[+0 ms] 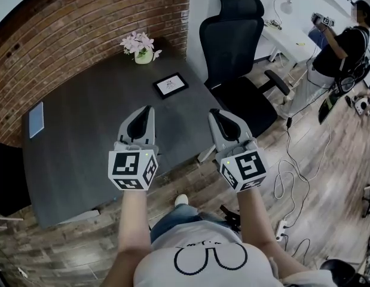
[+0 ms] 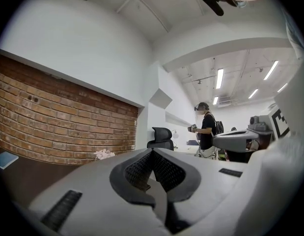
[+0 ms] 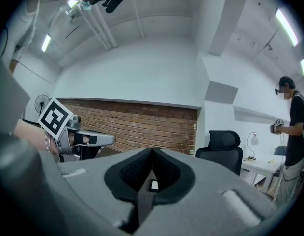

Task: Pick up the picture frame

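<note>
A small black picture frame (image 1: 171, 85) with a white picture lies flat on the dark table (image 1: 83, 136), toward its far right part. It shows as a tiny pale patch (image 3: 153, 185) between the jaws in the right gripper view. My left gripper (image 1: 149, 109) is held level above the table's near right part, shut and empty. The right gripper (image 1: 214, 112) hangs beside it, just off the table's right edge, shut as well with nothing in it. Both point toward the frame, well short of it. In the left gripper view the jaws meet at the tip (image 2: 152, 150).
A pot of pink flowers (image 1: 140, 46) stands at the table's far edge by the brick wall (image 1: 83, 23). A blue book (image 1: 36, 119) lies at the far left. A black office chair (image 1: 235, 52) stands right of the table. A person (image 1: 343, 52) stands at the far right; cables (image 1: 289, 178) cross the floor.
</note>
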Demonstrator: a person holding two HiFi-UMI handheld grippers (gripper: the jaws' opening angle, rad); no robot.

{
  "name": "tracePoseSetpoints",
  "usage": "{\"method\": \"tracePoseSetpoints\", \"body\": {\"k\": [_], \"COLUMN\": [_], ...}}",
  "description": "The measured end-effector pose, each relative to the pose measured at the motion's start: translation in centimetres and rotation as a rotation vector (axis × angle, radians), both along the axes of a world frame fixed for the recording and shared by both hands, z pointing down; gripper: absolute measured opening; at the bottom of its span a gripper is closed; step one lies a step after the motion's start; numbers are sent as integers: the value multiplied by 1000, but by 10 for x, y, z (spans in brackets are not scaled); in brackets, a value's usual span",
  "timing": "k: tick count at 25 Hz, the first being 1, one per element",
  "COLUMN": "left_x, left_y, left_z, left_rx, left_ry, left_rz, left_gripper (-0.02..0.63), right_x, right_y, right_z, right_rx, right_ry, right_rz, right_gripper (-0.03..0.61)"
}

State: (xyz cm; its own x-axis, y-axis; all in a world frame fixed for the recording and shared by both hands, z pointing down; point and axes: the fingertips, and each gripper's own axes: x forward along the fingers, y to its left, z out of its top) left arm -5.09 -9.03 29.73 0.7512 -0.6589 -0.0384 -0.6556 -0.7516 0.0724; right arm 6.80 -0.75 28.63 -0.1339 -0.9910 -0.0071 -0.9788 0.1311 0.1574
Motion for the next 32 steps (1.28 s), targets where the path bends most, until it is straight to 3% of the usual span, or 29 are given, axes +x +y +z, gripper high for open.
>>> {"method": "tracePoseSetpoints", "body": {"k": [9, 19, 22, 25, 28, 32], "left_x": [8, 21, 29, 40, 50, 66], "left_y": [-47, -89, -108, -132, -156, -183], "left_z": [12, 33, 36, 45, 52, 63], "left_rx": [-40, -89, -106, -140, -164, -199], "left_ry": [5, -13, -10, -16, -28, -36], "left_rz": [-4, -61, -86, -133, -182, -222], "left_gripper": [-2, 9, 41, 153, 204, 253], "right_x": [13, 36, 47, 62, 77, 100], "right_y": [-45, -94, -118, -146, -176, -216], "right_z": [7, 16, 21, 29, 35, 43], "right_rx": [-33, -32, -48, -77, -106, -135], "right_ry": [15, -21, -38, -54, -78, -90], "right_rz": [11, -43, -71, -107, -141, -162], "right_gripper": [0, 6, 60, 148, 284, 308]}}
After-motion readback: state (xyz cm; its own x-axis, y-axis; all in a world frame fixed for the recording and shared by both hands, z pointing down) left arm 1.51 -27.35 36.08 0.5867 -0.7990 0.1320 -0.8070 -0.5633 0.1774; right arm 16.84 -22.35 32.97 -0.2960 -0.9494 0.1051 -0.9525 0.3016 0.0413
